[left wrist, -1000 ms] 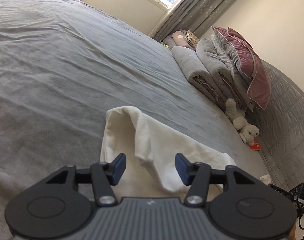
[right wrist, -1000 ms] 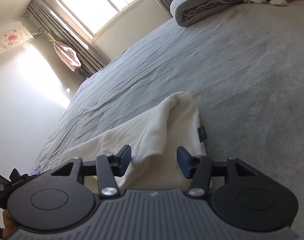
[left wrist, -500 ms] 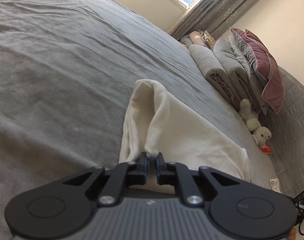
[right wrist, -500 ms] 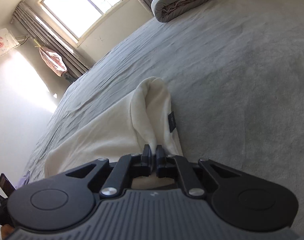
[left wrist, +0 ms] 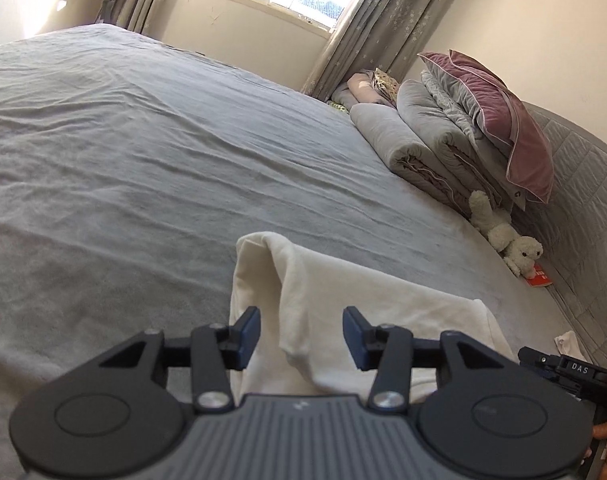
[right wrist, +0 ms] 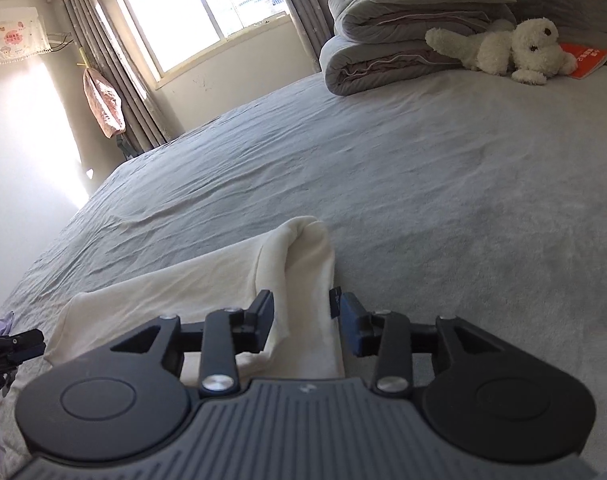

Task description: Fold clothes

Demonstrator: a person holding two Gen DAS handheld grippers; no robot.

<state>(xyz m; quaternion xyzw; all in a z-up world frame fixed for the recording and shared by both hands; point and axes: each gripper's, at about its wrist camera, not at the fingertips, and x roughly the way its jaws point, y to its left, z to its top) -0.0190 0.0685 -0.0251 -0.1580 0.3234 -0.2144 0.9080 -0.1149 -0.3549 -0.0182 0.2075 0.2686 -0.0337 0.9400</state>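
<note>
**Cream garment lies folded on the grey bed, both grippers apart**

On the grey bed [left wrist: 151,168] we see a cream garment [left wrist: 343,300] lying folded, one end raised in a soft hump. At its left end our left gripper [left wrist: 301,332] hovers with its jaws spread apart, a fold of cloth between them but nothing clamped. At the right end our right gripper [right wrist: 305,320] also stands apart, straddling the garment's edge without pinching it. Further right, against the headboard, we see rolled quilts [left wrist: 419,148], a purple pillow [left wrist: 499,120], a white plush dog [left wrist: 507,236] and a red book [left wrist: 538,280].
</note>
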